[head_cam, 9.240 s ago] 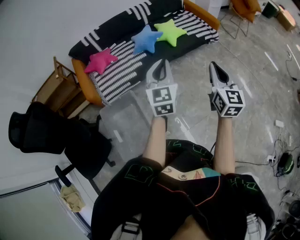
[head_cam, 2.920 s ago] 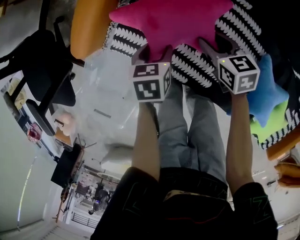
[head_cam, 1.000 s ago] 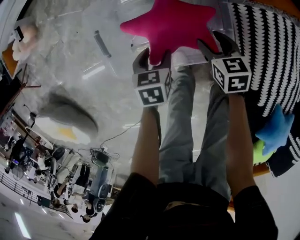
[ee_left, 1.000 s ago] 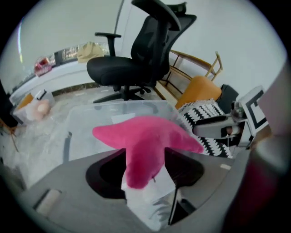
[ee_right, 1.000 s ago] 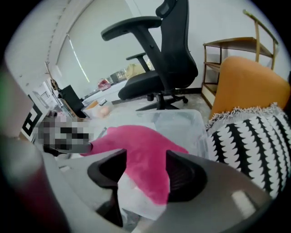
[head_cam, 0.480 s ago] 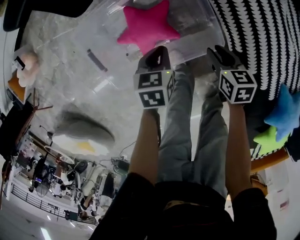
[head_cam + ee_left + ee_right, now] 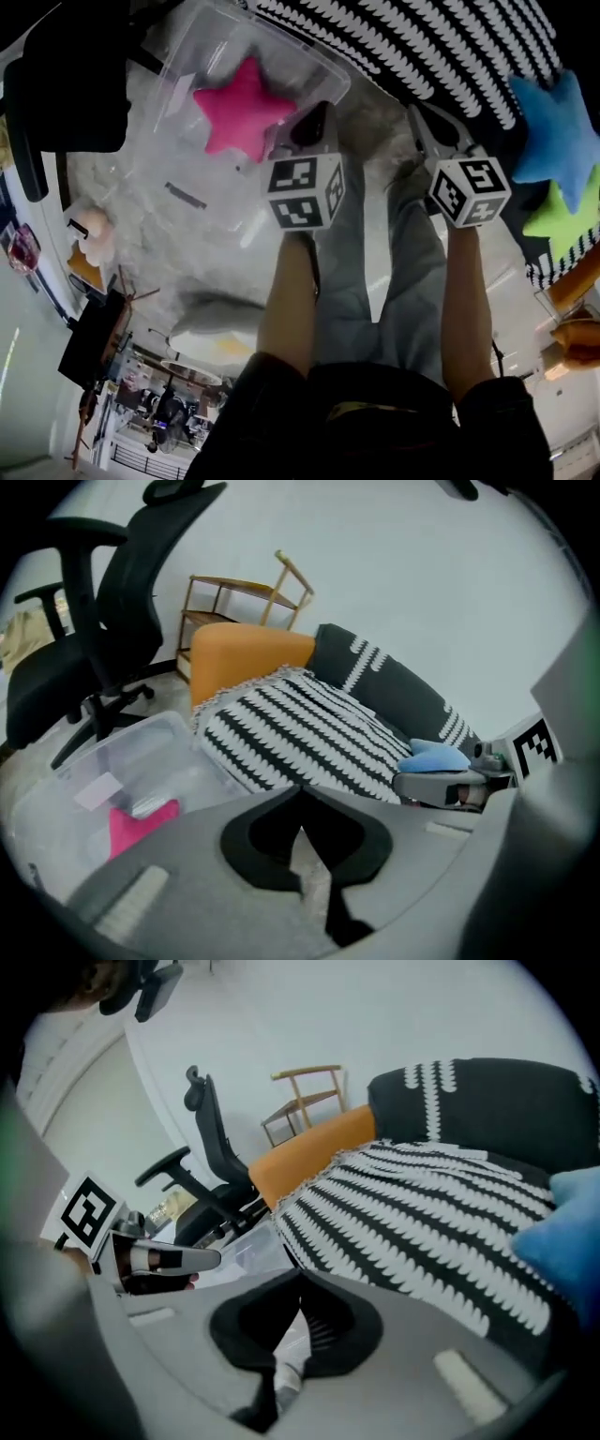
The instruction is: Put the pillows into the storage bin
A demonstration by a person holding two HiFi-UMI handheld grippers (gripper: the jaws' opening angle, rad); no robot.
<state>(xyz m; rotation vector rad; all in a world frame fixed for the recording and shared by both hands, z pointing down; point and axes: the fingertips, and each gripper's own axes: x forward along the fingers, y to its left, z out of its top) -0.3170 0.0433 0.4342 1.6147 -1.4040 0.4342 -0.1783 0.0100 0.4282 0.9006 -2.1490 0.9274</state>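
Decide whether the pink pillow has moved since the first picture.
Yes. The pink pillow lay on the sofa then; now it lies off the sofa, inside the bin on the floor.

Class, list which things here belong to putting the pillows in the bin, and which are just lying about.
Job: pink pillow, lying in the bin; blue pillow and green pillow, on the sofa.
Lying about: office chair; wooden rack.
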